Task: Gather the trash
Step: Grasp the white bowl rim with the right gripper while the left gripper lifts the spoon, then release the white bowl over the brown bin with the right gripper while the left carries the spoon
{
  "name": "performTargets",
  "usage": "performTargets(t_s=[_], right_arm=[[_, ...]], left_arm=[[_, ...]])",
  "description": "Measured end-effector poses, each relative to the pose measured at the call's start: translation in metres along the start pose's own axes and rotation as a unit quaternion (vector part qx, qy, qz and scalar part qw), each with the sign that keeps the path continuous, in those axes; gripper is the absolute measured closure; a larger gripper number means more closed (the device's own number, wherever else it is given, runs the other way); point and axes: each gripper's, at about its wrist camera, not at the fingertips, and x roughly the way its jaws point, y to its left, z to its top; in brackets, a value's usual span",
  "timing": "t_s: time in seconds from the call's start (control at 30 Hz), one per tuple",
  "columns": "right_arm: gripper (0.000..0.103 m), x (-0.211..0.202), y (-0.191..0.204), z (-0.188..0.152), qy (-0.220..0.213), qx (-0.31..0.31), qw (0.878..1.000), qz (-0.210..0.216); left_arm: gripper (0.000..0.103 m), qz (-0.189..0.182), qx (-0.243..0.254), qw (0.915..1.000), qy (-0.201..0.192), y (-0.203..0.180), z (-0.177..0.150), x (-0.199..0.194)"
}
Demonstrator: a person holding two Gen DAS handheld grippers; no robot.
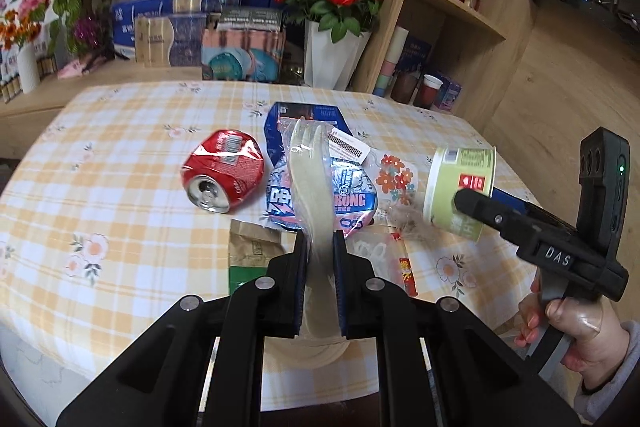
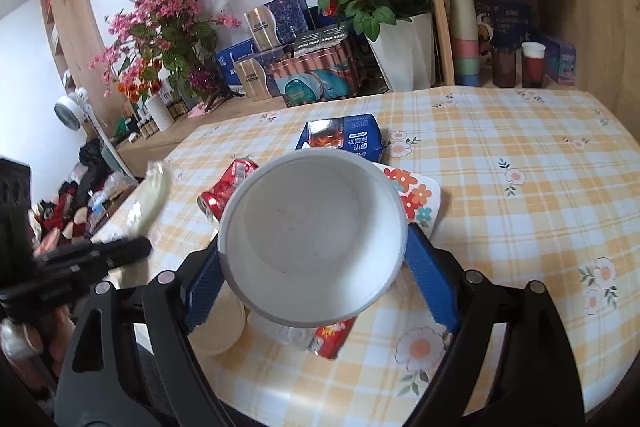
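Observation:
My left gripper (image 1: 320, 239) is shut on a beige plastic fork in a clear wrapper (image 1: 310, 163) and holds it above the trash on the table. My right gripper (image 2: 314, 243) is shut on a green paper cup, white inside (image 2: 312, 239); the cup also shows at the right of the left wrist view (image 1: 460, 187), tilted on its side. On the checked tablecloth (image 1: 120, 155) lie a crushed red can (image 1: 222, 171), a blue carton (image 1: 304, 115), a blue-pink foil wrapper (image 1: 352, 203), a flowered white lid (image 1: 396, 179) and a brown paper packet (image 1: 250, 247).
A white pot of red roses (image 1: 332, 7) and stacked boxes (image 1: 240, 43) stand behind the table. A wooden shelf (image 1: 452, 7) with cups is at the right. A red wrapper (image 2: 332, 339) and a beige disc (image 2: 218, 327) lie under the cup.

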Motion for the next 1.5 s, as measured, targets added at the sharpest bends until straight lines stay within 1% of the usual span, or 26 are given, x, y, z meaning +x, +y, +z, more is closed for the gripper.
performTargets(t_s=[0.2, 0.43, 0.63, 0.77, 1.03, 1.2, 1.4, 1.5], right_arm=[[0.02, -0.023, 0.012, -0.013, 0.002, -0.007, 1.0, -0.004], [0.02, -0.052, 0.029, -0.04, 0.009, -0.024, 1.0, -0.013], [0.02, -0.074, 0.045, -0.056, 0.009, -0.035, 0.999, -0.015], [0.02, -0.089, 0.056, -0.066, 0.006, -0.045, 0.999, -0.014], [0.02, -0.109, 0.067, -0.082, 0.004, -0.044, 0.999, -0.008], [0.02, -0.114, 0.071, -0.093, 0.006, -0.041, 0.999, -0.001], [0.02, -0.11, 0.075, -0.108, 0.01, -0.041, 0.999, 0.01], [0.019, -0.102, 0.075, -0.117, 0.024, -0.036, 0.999, 0.017]], left_arm=[[0.091, 0.007, 0.0, 0.9998, -0.018, 0.0, -0.005, -0.035], [0.091, 0.005, -0.003, 0.9995, -0.032, -0.001, -0.023, -0.074], [0.091, 0.002, -0.005, 0.9987, -0.05, -0.005, -0.037, -0.106], [0.09, -0.001, -0.006, 0.9982, -0.059, -0.008, -0.043, -0.123], [0.09, 0.002, -0.01, 0.9973, -0.072, -0.01, -0.059, -0.155], [0.09, 0.005, -0.012, 0.997, -0.077, -0.011, -0.07, -0.166], [0.09, 0.009, -0.024, 0.9972, -0.071, -0.006, -0.082, -0.162], [0.091, 0.007, -0.029, 0.9973, -0.067, -0.003, -0.086, -0.158]])
